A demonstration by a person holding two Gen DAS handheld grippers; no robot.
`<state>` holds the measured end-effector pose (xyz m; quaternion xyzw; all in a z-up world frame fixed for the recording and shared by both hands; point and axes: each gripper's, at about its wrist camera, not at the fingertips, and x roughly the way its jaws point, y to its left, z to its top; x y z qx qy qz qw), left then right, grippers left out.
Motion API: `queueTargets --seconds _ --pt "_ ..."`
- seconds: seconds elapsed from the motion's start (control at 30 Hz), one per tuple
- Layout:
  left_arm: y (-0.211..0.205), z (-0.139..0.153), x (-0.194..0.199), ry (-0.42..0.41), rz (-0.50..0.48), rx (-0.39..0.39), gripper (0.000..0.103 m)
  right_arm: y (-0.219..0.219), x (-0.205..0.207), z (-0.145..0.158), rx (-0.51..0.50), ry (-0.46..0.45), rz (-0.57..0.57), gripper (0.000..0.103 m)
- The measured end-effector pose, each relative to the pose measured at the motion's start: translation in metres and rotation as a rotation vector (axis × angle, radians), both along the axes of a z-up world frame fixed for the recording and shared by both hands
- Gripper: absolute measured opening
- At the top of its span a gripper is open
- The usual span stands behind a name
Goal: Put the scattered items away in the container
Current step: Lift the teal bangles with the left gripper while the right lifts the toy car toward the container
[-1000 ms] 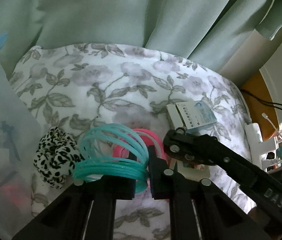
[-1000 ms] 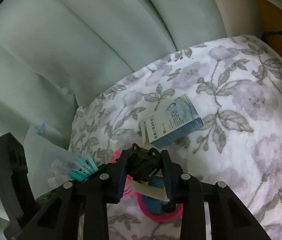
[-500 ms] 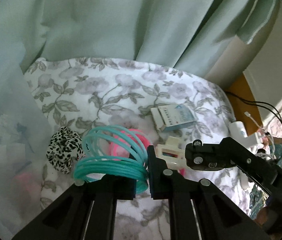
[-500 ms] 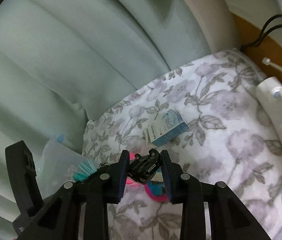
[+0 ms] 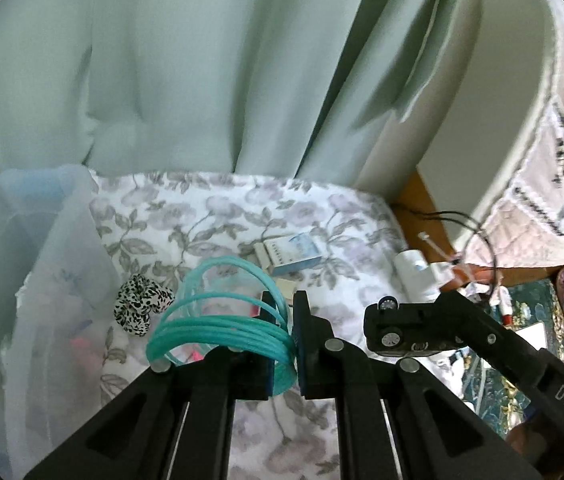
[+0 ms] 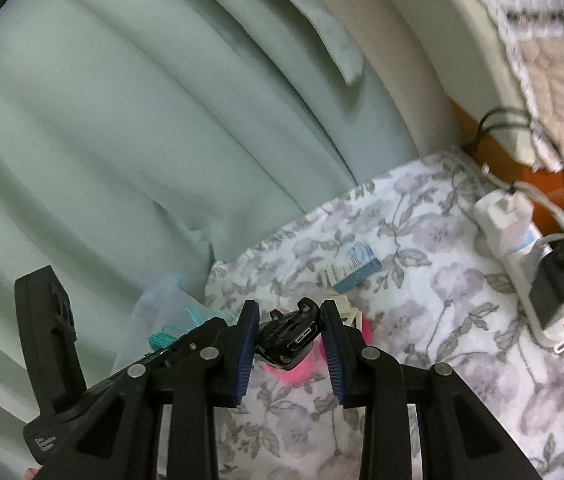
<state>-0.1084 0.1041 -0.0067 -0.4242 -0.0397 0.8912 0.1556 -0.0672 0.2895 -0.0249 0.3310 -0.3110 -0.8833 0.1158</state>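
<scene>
Grippers are both angling downward above a white bedspread printed with grey flowers [image 5: 209, 216]. The left gripper [image 5: 286, 340] is pinching a bundle of thin teal plastic hoops [image 5: 217, 328], jaws closed on the strands. The right gripper [image 6: 288, 340] is clamping a small black toy car [image 6: 288, 334], nose toward the camera, between its blue pads [image 6: 246, 350]. A translucent plastic container [image 5: 37, 280] is standing at the bedspread's left edge, against pale green curtains [image 5: 201, 60]. A black-and-white spotted scrunchie [image 5: 141, 306] and a blue-and-white carton [image 5: 292, 254] are lying on open cloth beyond the jaws. A white power strip [image 6: 522, 248] is bordering the right edge.
</scene>
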Motion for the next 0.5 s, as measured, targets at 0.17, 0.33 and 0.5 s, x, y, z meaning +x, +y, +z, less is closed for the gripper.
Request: queueTargets --seconds 0.17,0.33,0.5 --pt "-0.009 0.024 0.022 0.048 -0.003 0.022 0.008 -0.002 0.023 0.028 0.015 0.062 -0.004 0.034" --pt "-0.021 0.047 0.043 0.104 -0.004 0.045 0.008 -0.013 0.043 0.056 0.043 0.129 0.004 0.034" --pt "-0.037 0.066 0.059 0.152 0.006 0.072 0.008 -0.027 0.057 0.075 0.07 0.171 0.018 0.034"
